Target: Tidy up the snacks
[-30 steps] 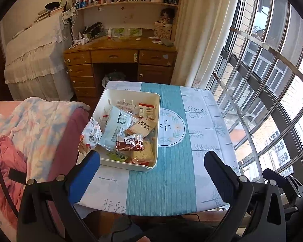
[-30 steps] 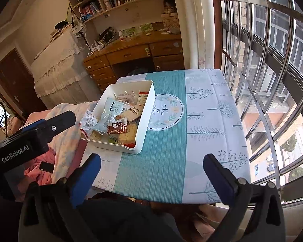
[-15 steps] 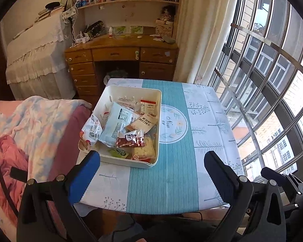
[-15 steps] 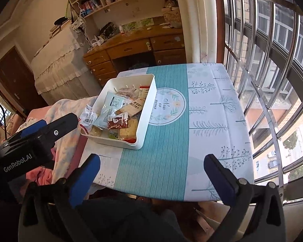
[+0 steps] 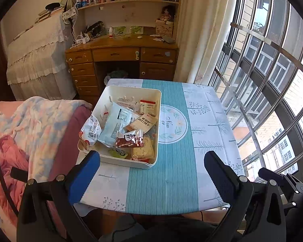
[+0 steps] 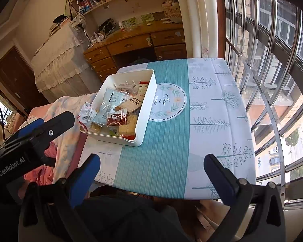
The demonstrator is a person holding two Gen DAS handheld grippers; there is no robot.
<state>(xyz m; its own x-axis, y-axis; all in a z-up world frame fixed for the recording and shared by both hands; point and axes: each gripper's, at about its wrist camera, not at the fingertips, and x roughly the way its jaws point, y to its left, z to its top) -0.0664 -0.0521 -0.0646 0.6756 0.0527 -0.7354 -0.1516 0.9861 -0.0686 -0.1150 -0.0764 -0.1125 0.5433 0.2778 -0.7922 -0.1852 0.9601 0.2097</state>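
A white bin [image 5: 158, 109] [image 6: 149, 92] full of several snack packets stands on the left half of the small table. On top lie a pale blue packet [image 5: 116, 125], a dark red packet [image 5: 129, 140] [image 6: 117, 119] and a beige cracker pack [image 5: 144, 122]. A white and red bag [image 5: 90, 130] [image 6: 86, 114] hangs over the bin's left rim. My left gripper [image 5: 152, 173] is open and empty, held back over the table's near edge. Over that same edge, further right, my right gripper [image 6: 151, 171] is open too, with nothing between its fingers. The left tool's body [image 6: 30, 141] shows at the left of the right wrist view.
The table wears a teal and white cloth [image 5: 167, 177] [image 6: 212, 121]. A sofa with a pastel blanket [image 5: 36, 125] adjoins its left side. Barred windows [image 5: 262, 80] run along the right. A wooden desk [image 5: 121, 54] and bookshelves stand behind. A person's dark trousers [image 6: 131, 217] lie below.
Both grippers have drawn back and risen a little from the table, so the bin sits slightly further away in both views. Nothing on the table moved.
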